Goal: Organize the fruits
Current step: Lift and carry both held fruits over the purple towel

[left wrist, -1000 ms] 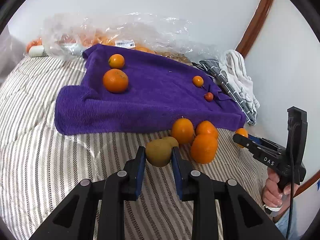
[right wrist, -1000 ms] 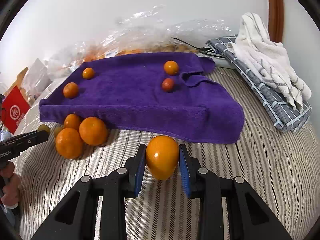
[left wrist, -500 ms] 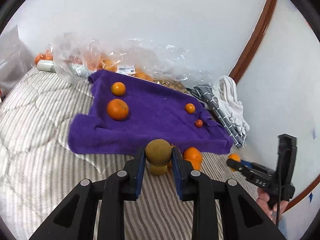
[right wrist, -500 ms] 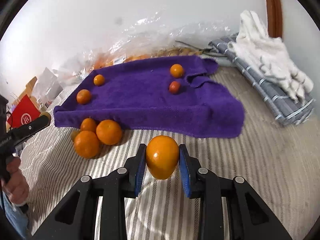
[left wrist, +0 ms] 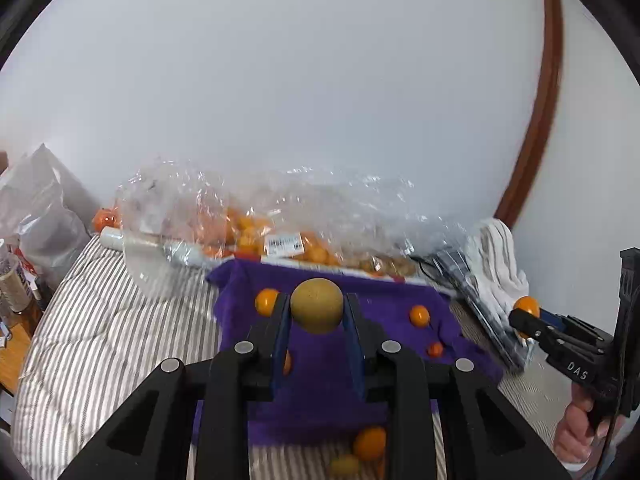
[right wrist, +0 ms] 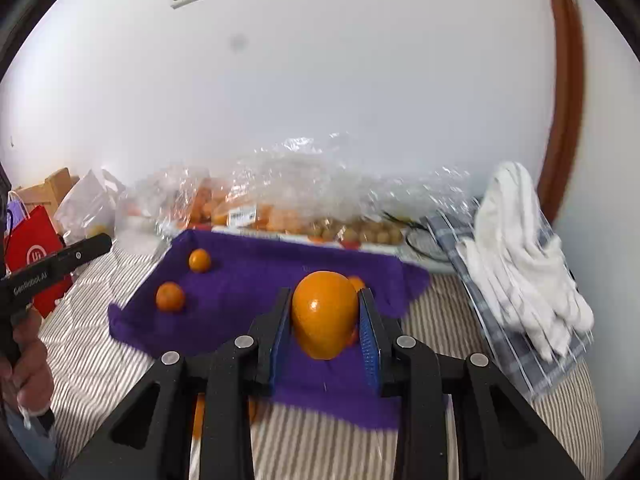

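A brownish-green fruit (left wrist: 317,310) is being gripped by the left gripper (left wrist: 316,322), and an orange (right wrist: 325,314) is being clamped by the right gripper (right wrist: 325,330), above the purple towel (right wrist: 248,276).

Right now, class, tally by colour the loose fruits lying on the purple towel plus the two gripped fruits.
Orange: 4 (towel oranges; gripped orange in right gripper)
Red: 1 (small red fruit)
Yellow-brown: 1 (yellow-brown fruit in left gripper)
Total: 6
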Demonstrator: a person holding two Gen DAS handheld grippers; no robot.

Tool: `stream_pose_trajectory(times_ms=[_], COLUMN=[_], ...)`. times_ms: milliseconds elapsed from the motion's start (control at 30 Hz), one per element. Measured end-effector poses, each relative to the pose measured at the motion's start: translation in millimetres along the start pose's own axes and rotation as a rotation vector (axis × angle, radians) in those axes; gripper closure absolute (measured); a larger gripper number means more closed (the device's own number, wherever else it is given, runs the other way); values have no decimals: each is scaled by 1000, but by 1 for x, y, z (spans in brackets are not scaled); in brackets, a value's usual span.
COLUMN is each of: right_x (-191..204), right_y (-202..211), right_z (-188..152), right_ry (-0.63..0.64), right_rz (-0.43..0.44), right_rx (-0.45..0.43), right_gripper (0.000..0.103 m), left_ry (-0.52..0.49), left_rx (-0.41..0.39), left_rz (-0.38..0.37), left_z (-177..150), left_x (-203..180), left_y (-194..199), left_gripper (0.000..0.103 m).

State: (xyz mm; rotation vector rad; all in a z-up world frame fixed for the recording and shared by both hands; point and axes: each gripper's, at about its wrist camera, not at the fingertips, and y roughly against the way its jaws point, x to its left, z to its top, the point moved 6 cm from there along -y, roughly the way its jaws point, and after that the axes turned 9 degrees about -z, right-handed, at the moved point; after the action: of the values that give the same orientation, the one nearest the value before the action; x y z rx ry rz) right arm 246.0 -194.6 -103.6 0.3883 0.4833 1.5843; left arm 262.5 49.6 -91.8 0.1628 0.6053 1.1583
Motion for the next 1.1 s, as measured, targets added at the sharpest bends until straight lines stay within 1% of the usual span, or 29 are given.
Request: stream_pose_trajectory(times_ms=[67, 133, 267, 367, 467, 533, 667, 867, 1000, 1100], right_x=[4, 5, -2, -11, -20, -27, -36, -30, -27, -26], right_y=[-20, -41, -77, -89, -92, -94, -104, -103, -108, -112], right_z=[7, 5, -14, -27, -33, -38, -47, -52, -56, -62], right_ry=[-4, -18, -36, -55, -38, -38, -63, -56, -53, -55], right_rz=[11, 26, 21, 10, -27, -48, -39, -15, -3, 26], right_rx=[0, 19, 70, 96, 91, 98, 139, 149, 180, 212], right_gripper=[71, 71, 71, 71, 71, 71, 71, 71, 71, 71], left_ry=[-5, 4, 42, 71, 78, 84, 95, 92, 98, 105], left_rx=[-18, -26, -14, -8, -4, 2, 16, 26, 51, 59], left_rz=[27, 41, 36, 46, 88, 93, 92, 83, 84, 93], left_z=[0, -5, -19, -24, -29, -30, -33, -37, -42, -46], left_x=[5, 11, 31, 45, 57, 58, 58, 54, 53, 52], left_y=[-12, -21, -36, -37, -39, -41, -44, -46, -51, -52], left_gripper=[78, 78, 78, 78, 78, 78, 78, 78, 78, 78])
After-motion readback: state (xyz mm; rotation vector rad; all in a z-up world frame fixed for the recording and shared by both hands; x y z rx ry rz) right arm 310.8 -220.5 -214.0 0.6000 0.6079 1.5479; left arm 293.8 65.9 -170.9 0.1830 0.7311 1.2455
